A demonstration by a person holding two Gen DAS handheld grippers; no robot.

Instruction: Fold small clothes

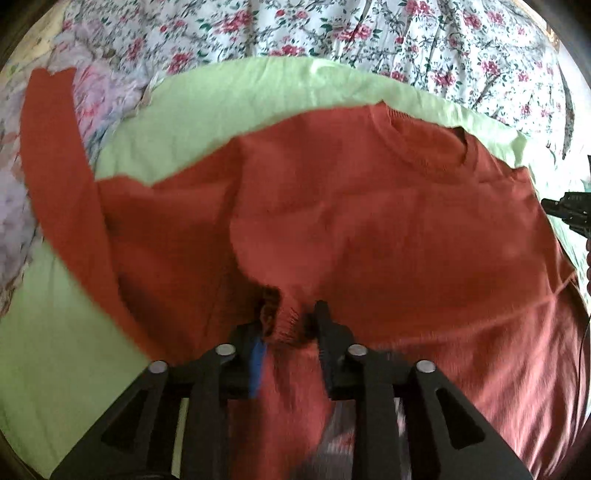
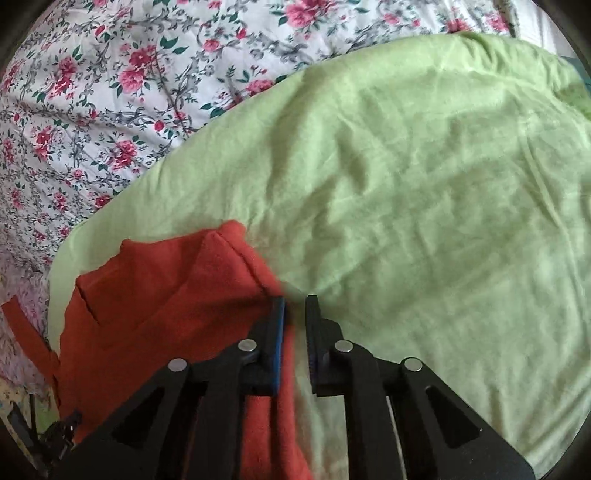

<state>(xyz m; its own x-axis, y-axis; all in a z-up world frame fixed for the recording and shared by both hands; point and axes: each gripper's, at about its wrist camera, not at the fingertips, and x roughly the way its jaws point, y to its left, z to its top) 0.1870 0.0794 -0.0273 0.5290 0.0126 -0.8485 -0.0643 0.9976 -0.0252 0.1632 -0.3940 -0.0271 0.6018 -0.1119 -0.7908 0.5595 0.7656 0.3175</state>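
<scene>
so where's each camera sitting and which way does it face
Left wrist: on the left gripper, looking down its fingers at the red sweater, a sleeve cuff between the jaws.
Right wrist: on the right gripper, aimed down at the green sheet by the sweater's edge.
Both show sweater, sheet and floral bedspread.

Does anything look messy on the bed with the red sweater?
Yes. The red sweater lies crooked on the green cloth. One sleeve trails off onto the flowery bedspread, and the other sleeve's cuff sits bunched between the left gripper's fingers.
</scene>
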